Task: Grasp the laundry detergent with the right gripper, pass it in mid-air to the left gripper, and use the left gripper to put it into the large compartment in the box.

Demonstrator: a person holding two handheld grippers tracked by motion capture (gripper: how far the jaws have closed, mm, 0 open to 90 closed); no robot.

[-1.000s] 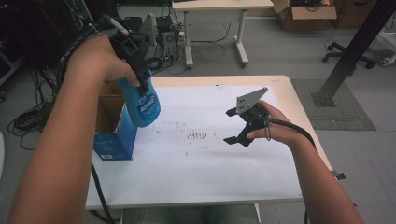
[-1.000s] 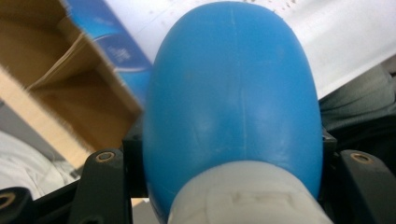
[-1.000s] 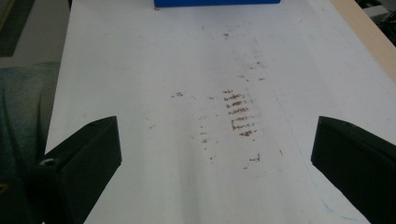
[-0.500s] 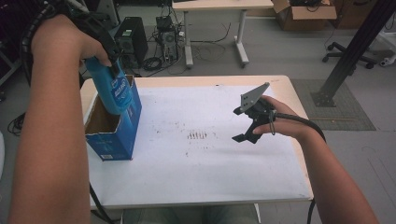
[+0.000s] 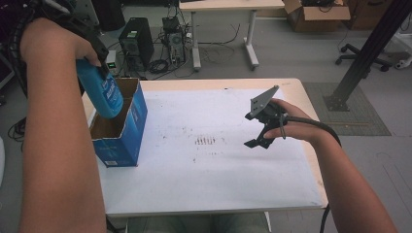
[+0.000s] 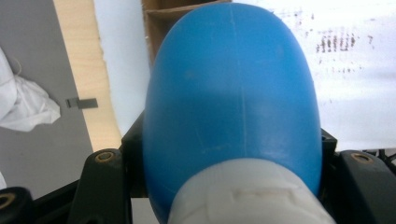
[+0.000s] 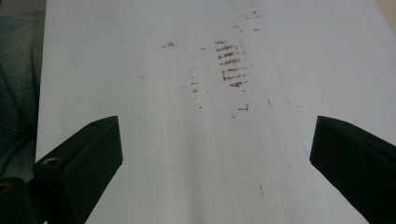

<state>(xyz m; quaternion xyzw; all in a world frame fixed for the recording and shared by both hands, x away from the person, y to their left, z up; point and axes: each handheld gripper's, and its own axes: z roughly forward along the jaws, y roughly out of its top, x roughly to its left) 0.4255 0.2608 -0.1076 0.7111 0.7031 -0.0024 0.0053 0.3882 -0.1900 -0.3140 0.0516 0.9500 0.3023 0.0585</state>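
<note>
- The left gripper has its fingers clamped on the neck end of 1 blue bottle, just below the white cap; in the left gripper view the blue body swells away from the fingers toward the box.
- The bottle hangs bottom-down and tilted, its lower end over — perhaps just inside — the open top of the blue cardboard box at the left edge of the worktop.
- The right gripper hovers over the right half of the worktop with its fingers wide apart and nothing between them.
- Likely step — lowering the bottle into the box. To do it well, I would square the bottle upright over the opening first, keep it off the cardboard walls so the light box does not slide or tip, and loosen the grip only once the base sits on the box floor.
- The free gripper could steady the box if it shifts.
- Count: 1 bottle, 1 box, 2 grippers, 1 patch of brown marks mid-worktop.
</note>
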